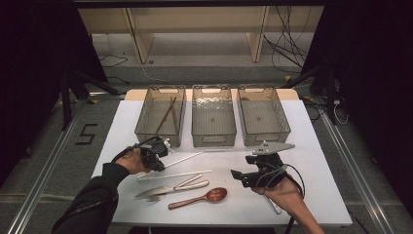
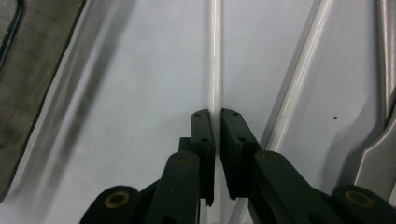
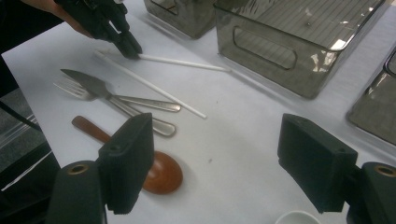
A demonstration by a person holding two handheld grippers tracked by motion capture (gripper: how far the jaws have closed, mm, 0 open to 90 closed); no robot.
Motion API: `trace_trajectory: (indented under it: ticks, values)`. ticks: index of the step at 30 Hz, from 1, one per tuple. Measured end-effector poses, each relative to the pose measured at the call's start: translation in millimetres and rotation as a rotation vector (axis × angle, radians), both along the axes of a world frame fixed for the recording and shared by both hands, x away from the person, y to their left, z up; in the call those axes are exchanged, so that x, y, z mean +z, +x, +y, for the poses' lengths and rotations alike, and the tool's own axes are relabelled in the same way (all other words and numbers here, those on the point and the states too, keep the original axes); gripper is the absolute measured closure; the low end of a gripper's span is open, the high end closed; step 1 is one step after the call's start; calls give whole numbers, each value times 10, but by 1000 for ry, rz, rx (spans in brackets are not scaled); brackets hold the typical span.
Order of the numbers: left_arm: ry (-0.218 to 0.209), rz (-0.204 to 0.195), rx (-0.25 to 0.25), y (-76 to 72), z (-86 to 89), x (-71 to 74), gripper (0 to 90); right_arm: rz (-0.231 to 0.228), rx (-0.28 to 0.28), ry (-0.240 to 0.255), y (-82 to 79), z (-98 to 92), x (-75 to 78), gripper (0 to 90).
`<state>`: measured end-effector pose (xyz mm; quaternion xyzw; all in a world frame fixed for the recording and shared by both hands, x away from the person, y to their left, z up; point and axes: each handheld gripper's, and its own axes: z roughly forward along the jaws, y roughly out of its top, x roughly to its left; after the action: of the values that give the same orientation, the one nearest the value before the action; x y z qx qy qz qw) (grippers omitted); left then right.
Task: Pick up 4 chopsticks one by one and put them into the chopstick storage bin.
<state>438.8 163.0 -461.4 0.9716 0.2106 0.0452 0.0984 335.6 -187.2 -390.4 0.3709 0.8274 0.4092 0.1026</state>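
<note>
While black left claw (image 2: pixel 217 135) pinches slim glossy white chopstick (image 2: pixel 214 60), matte tabletop (image 2: pixel 140 93)

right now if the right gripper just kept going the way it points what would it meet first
Probably the wooden spoon: the right gripper stands open and aims low across the table toward the cutlery, with the spoon's bowl nearest past its jaws. Depth is unclear, so it may meet bare tabletop first.
</note>
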Motion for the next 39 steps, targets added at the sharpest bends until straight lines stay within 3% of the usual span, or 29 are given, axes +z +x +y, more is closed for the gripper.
trace_trajectory:
  ticks: [8, 14, 19, 23, 28, 32, 35, 39]
  values:
    - [10, -25, -6, -34, 6, 17, 839, -2, -1, 1, 2, -6, 4, 280]
    - [-39, -49, 10, -78, 48, 135, 840, -2, -3, 4, 1, -10, 5, 280]
    - [-83, -81, -5, -137, 48, 300, 840, -2, -3, 3, 1, -9, 5, 280]
    - [-150, -100, -11, -181, 44, 464, 839, -1, -2, 3, 2, -8, 5, 280]
    - [-259, -126, 35, -162, 81, 631, 839, -3, -4, 6, 2, -9, 6, 280]
    - [-353, -154, 101, -133, 114, 728, 839, -5, -8, 11, 4, -13, 9, 280]
    - [-363, -167, 135, -79, 154, 807, 839, -4, -9, 12, 2, -12, 12, 280]
    - [-424, -188, 210, 28, 247, 894, 839, -4, -8, 12, 3, -8, 13, 280]
